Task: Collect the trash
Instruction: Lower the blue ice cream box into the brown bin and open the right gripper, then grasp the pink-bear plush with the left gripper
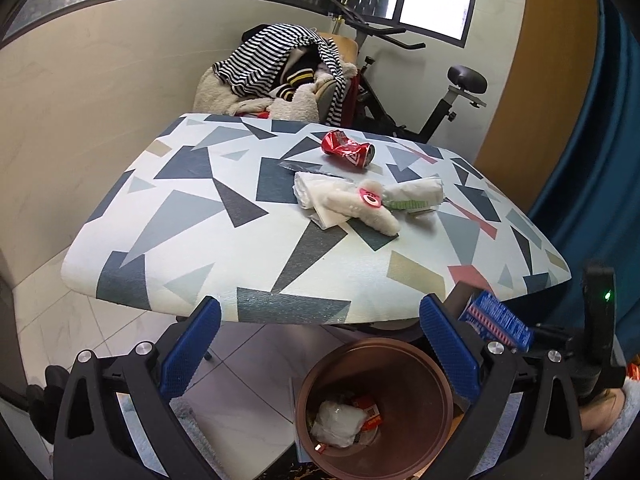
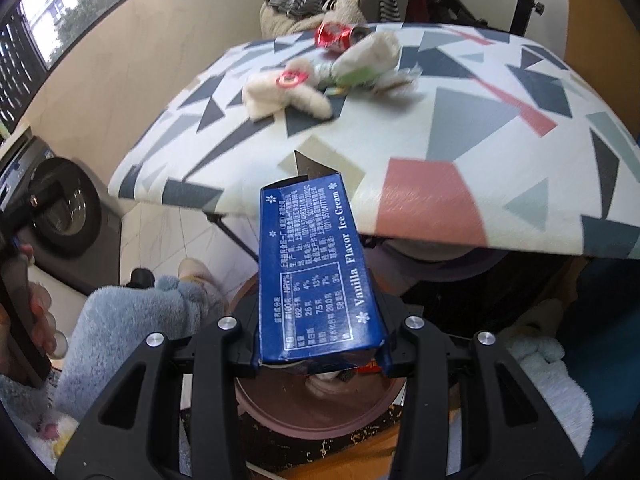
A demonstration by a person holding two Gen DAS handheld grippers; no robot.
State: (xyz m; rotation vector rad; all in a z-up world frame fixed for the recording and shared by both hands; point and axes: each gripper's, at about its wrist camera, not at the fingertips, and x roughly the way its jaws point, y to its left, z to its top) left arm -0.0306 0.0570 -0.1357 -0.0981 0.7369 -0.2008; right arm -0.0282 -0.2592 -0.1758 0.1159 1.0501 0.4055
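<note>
Right tongs (image 2: 320, 356) pinch a blue box (image 2: 316, 272) above the bin (image 2: 312, 412). Left tongs (image 1: 320, 344) gape empty, the table (image 1: 248, 248) ahead

Blue ice-cream box (image 2: 316, 272) held above the brown bin (image 1: 436, 376) — crushed red can (image 1: 348, 148) on the table.

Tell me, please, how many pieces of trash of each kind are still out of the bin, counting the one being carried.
Crushed red can: 1
Blue ice cream box, held in the right gripper: 1
White tissue wad: 1
Green-printed wrapper: 1
Total: 4
</note>
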